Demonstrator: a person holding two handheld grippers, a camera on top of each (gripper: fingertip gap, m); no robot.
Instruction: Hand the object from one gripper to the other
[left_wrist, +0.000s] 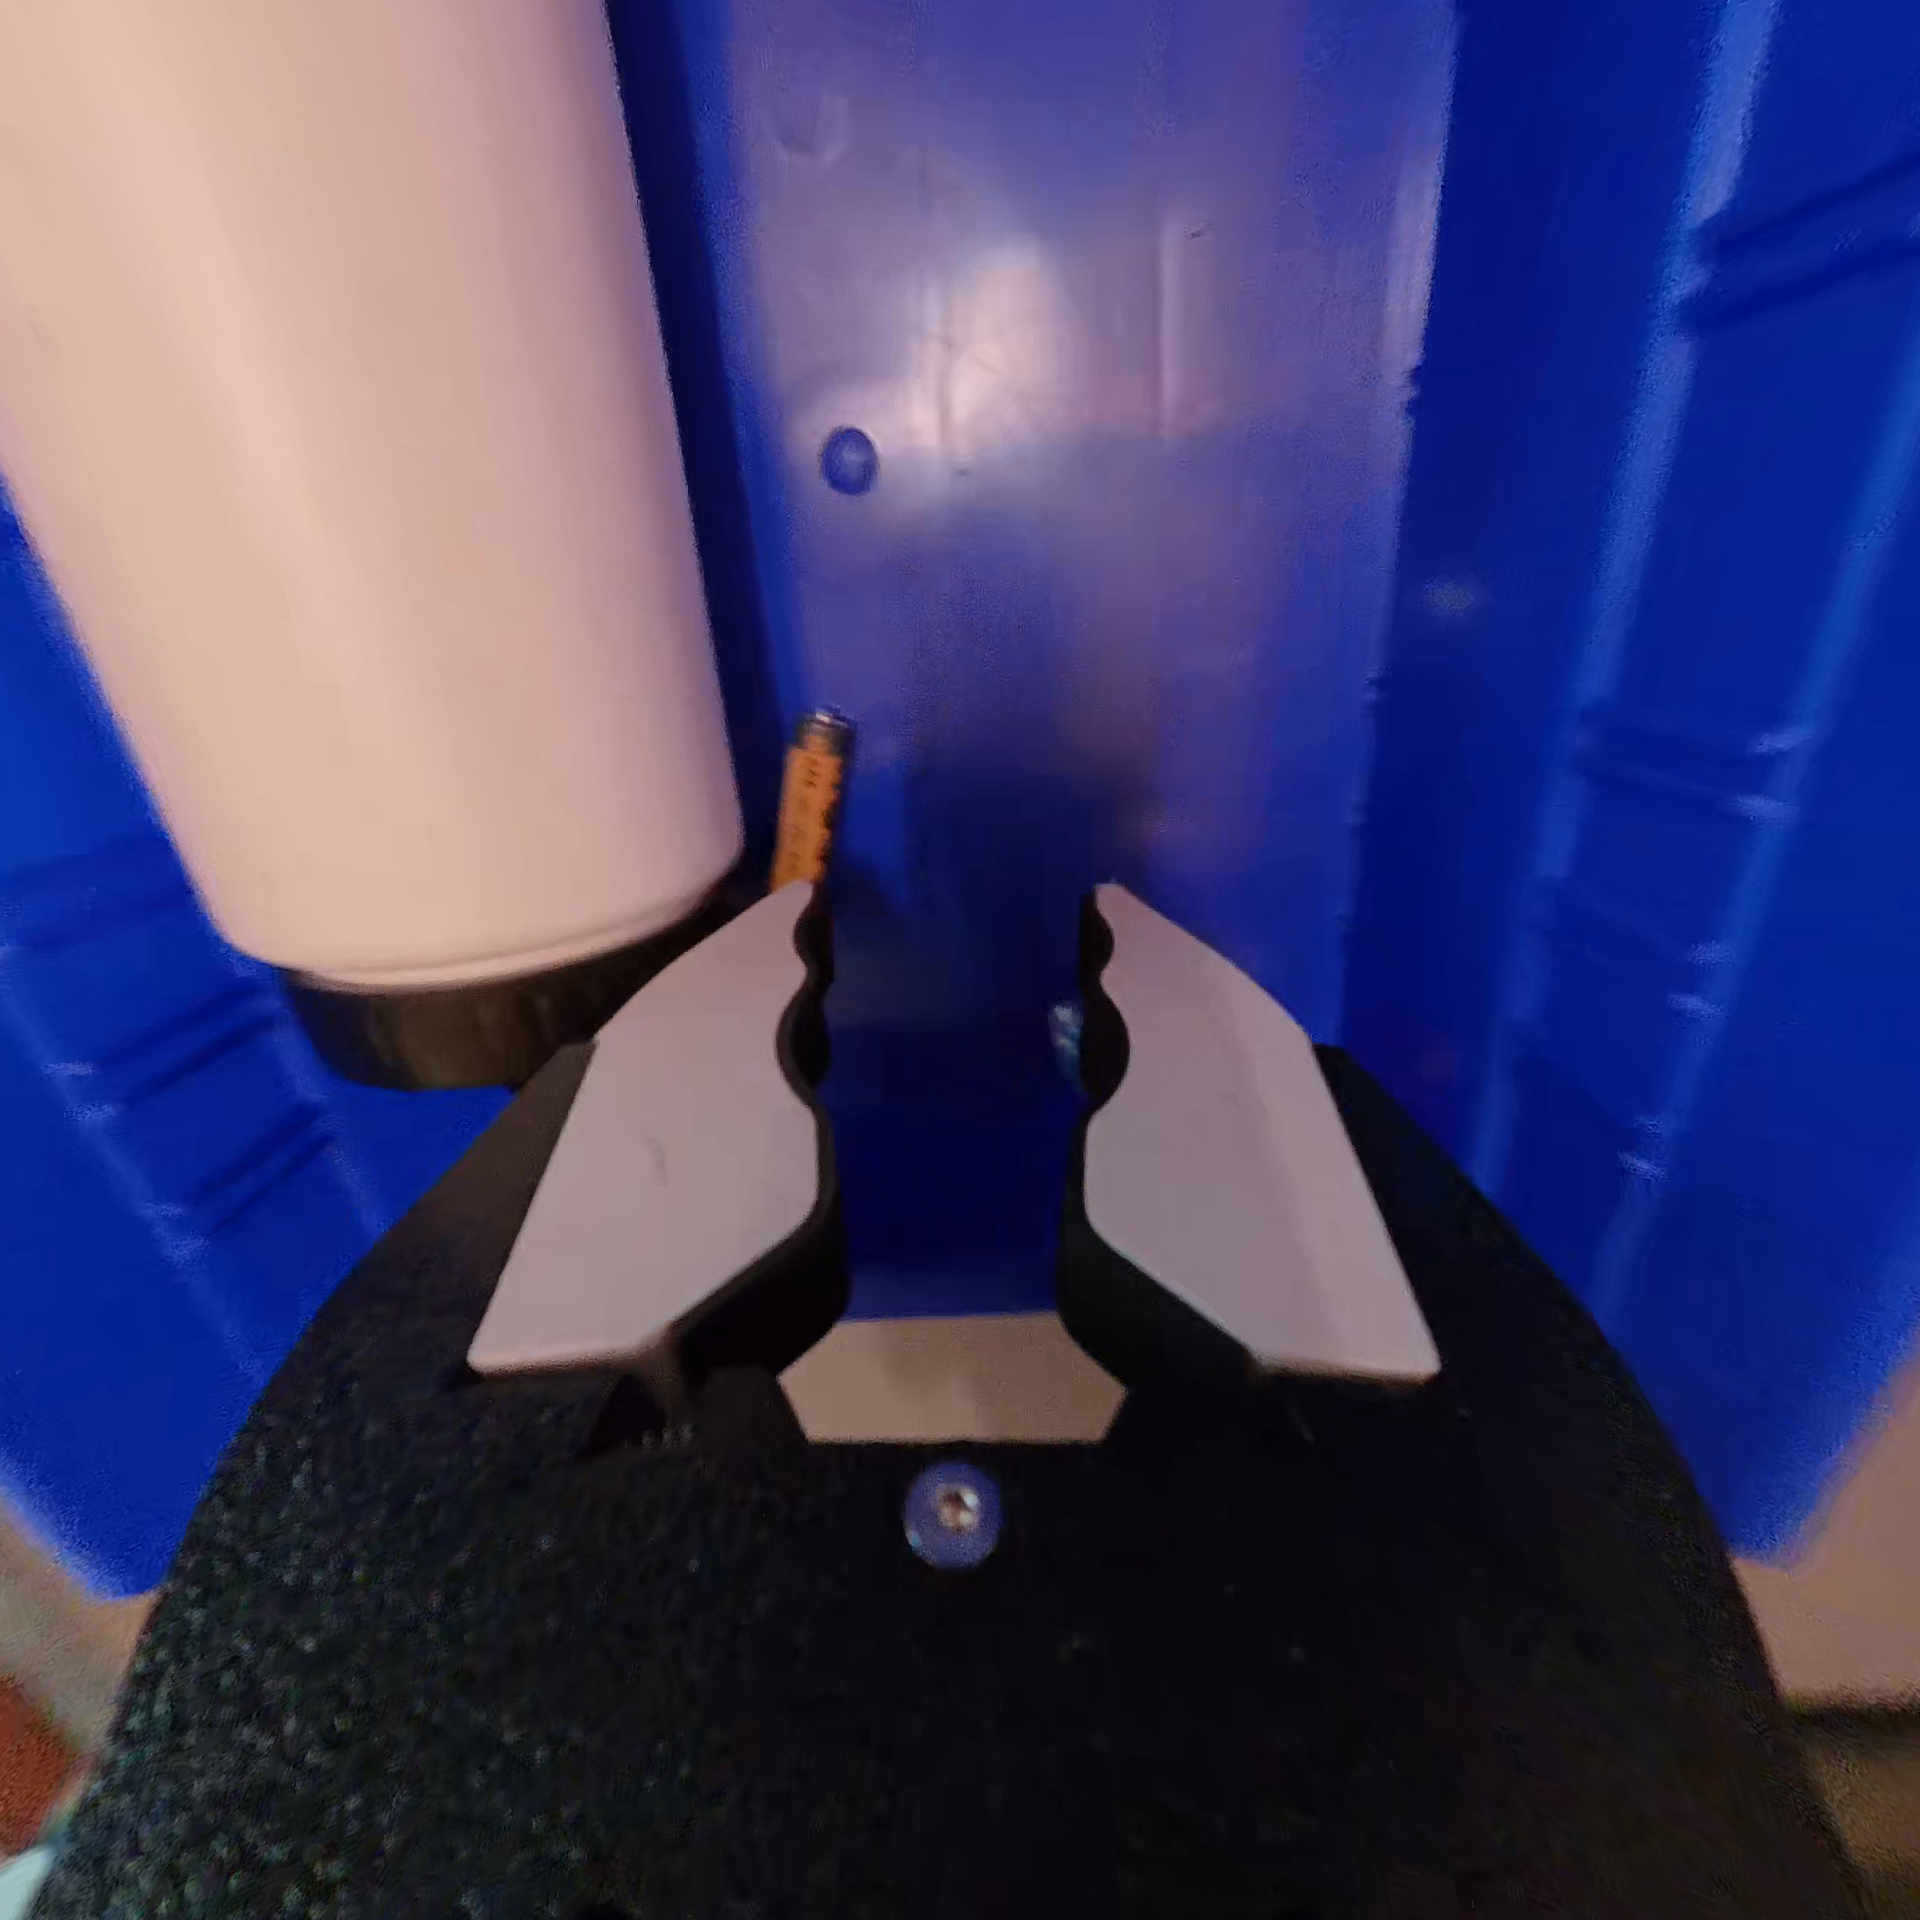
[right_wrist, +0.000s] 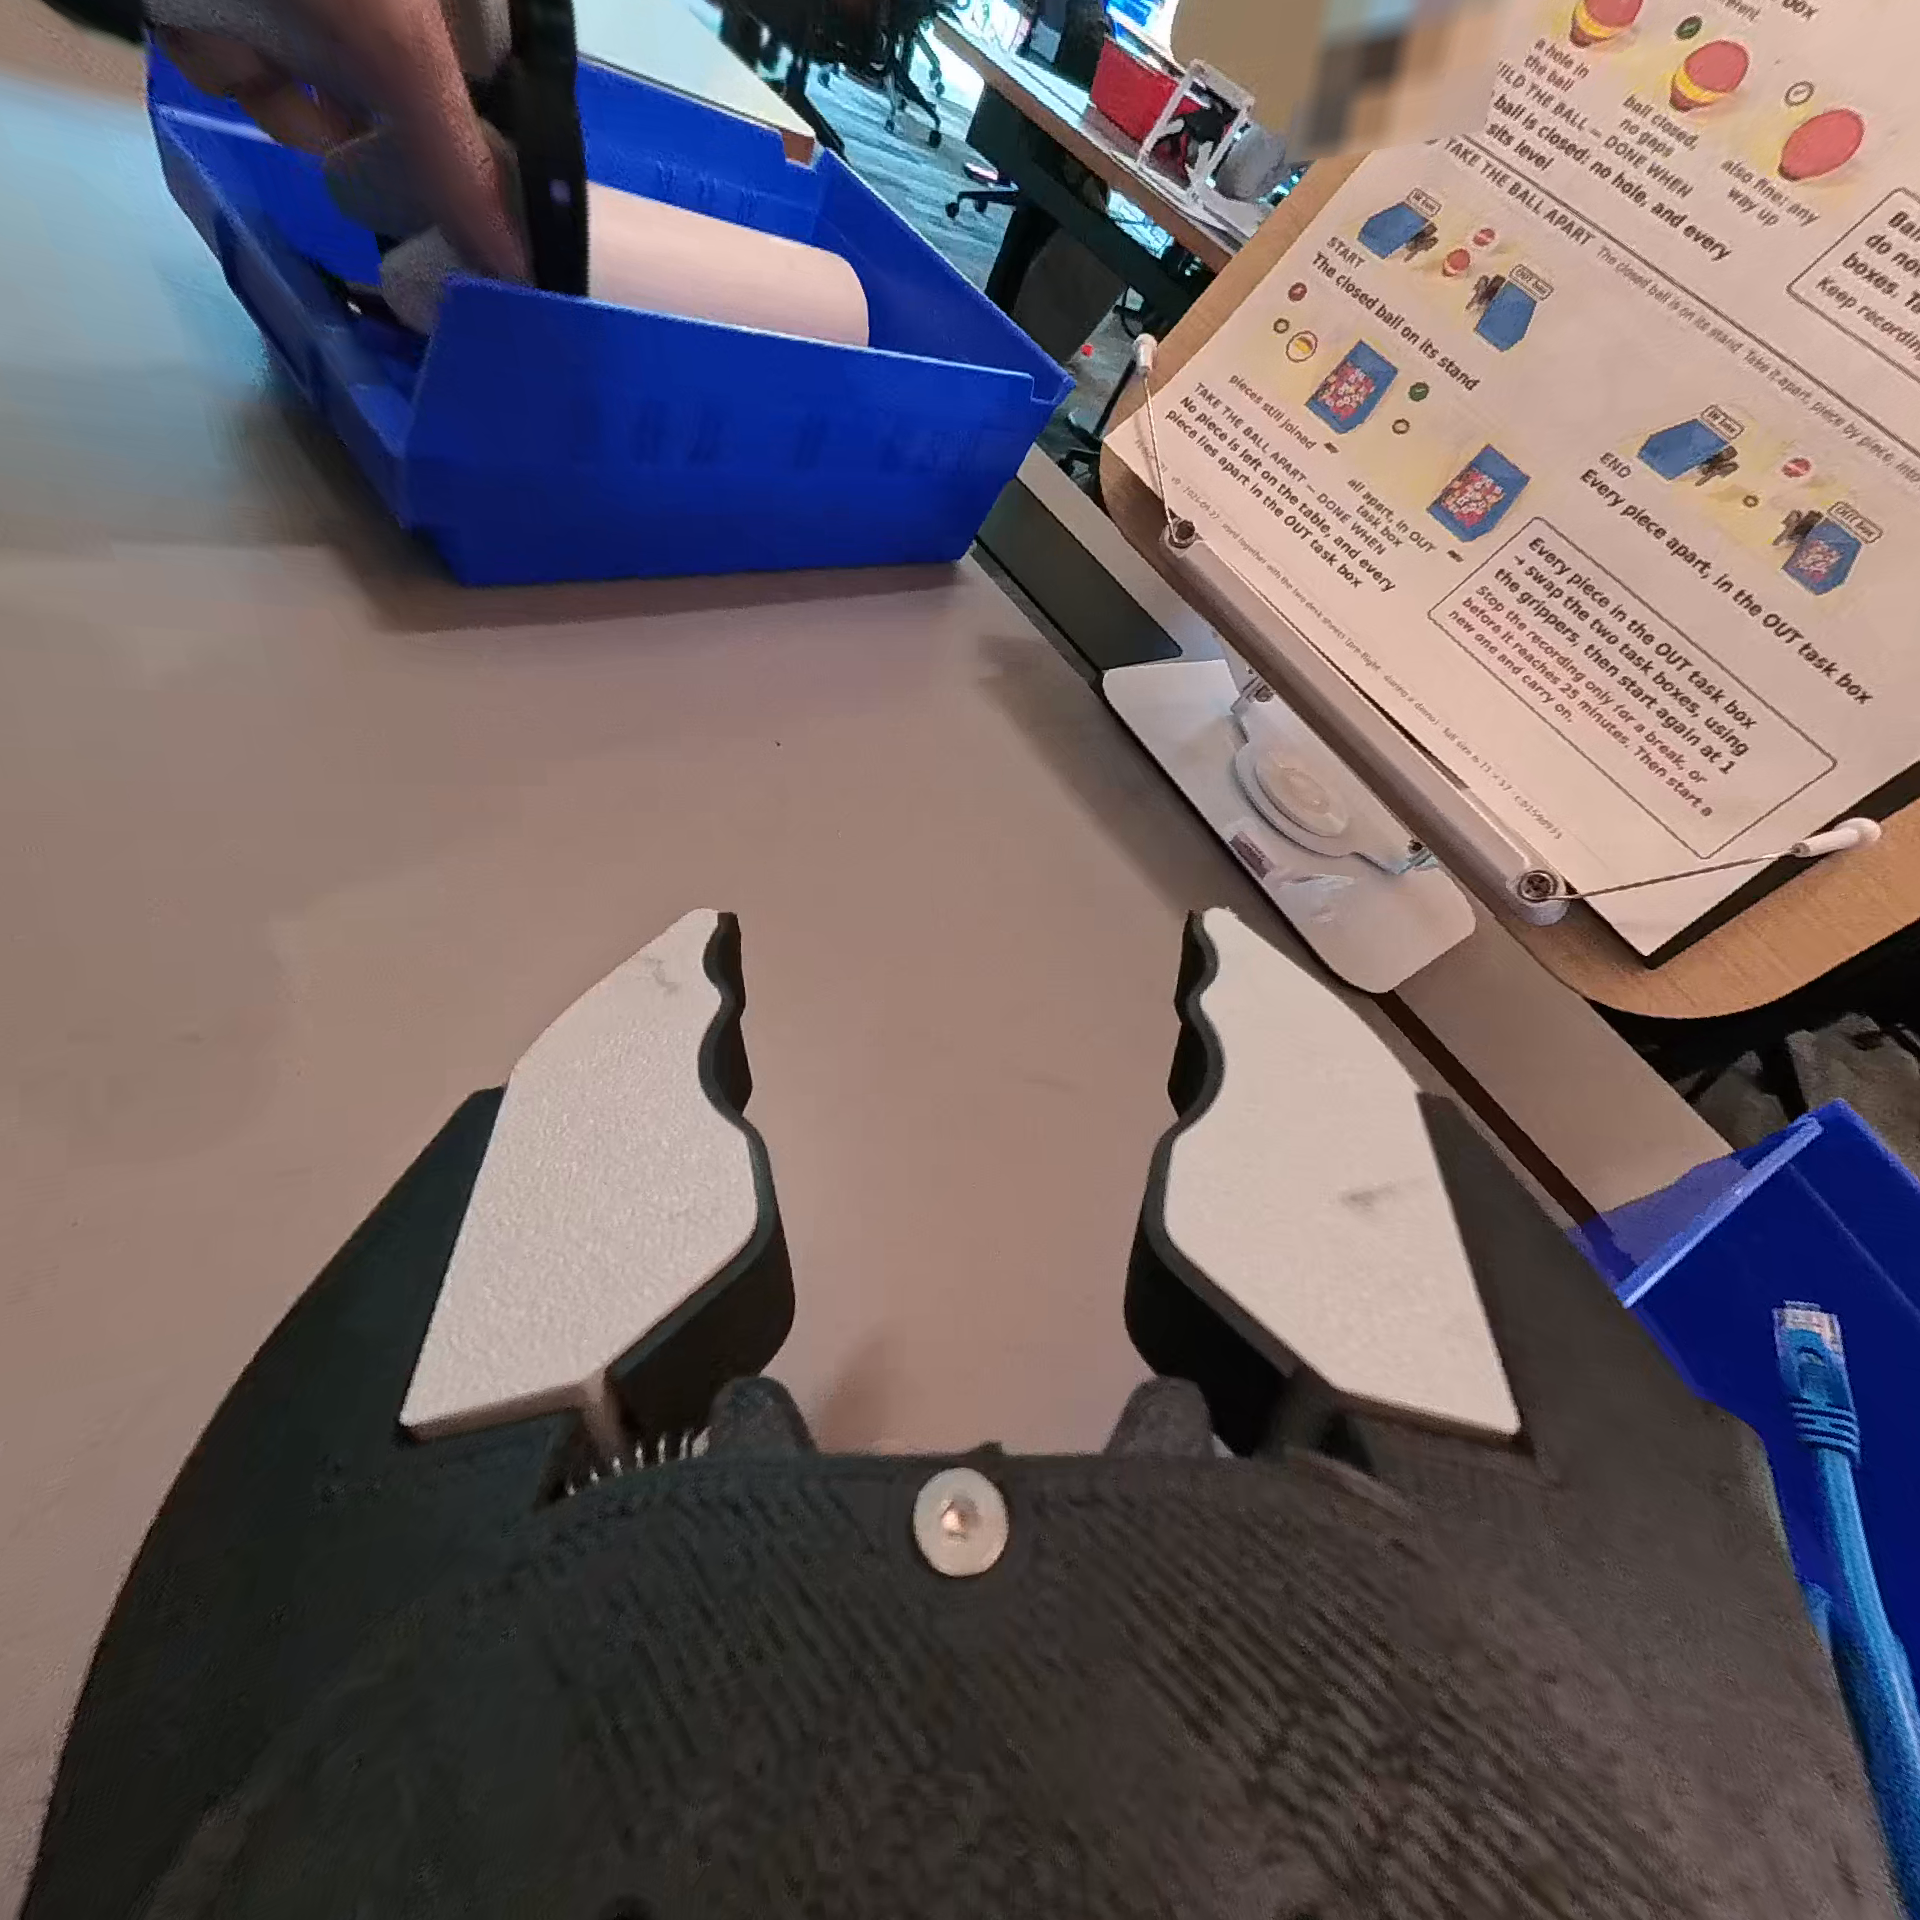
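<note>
Left wrist view: left gripper (left_wrist: 954, 904) reaches down inside a bin (left_wrist: 1662, 727), jaws parted over the bin floor. A tumbler (left_wrist: 353, 499) lies on its side to the left of the fingers, lid end toward the camera. A battery (left_wrist: 812, 800) lies on the floor between the tumbler and the left fingertip, just beside both.

Right wrist view: right gripper (right_wrist: 961, 925) hangs over the bare table (right_wrist: 312, 779), nothing between its jaws. The bin (right_wrist: 707, 447) sits far left on the table, tumbler (right_wrist: 727, 275) inside. An instruction sheet (right_wrist: 1621, 416) rests on a tilted stand (right_wrist: 1351, 790) at far right. A second bin (right_wrist: 1766, 1247) sits near right, with a network cable (right_wrist: 1829, 1455) just before it.
</note>
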